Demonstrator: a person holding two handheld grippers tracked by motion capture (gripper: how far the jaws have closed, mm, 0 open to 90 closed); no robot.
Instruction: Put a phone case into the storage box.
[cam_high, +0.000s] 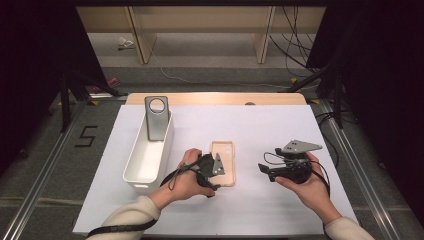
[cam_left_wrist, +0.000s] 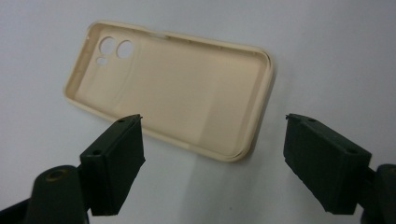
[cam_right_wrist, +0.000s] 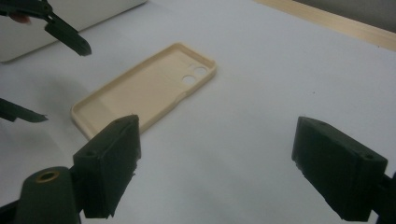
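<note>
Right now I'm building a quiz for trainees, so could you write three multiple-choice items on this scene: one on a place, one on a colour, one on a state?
1. Where does the grey phone case with a round hole stand?
A. in the white plastic bin
B. on the floor
C. under the table

2. What colour is the soft phone case lying flat?
A. blue
B. beige
C. red

3. How are the left hand-held gripper jaws?
A. shut on the case
B. shut on nothing
C. open

A: it leans inside the bin's far end.
B: both gripper views show beige.
C: a wide gap, pads off the case.
</note>
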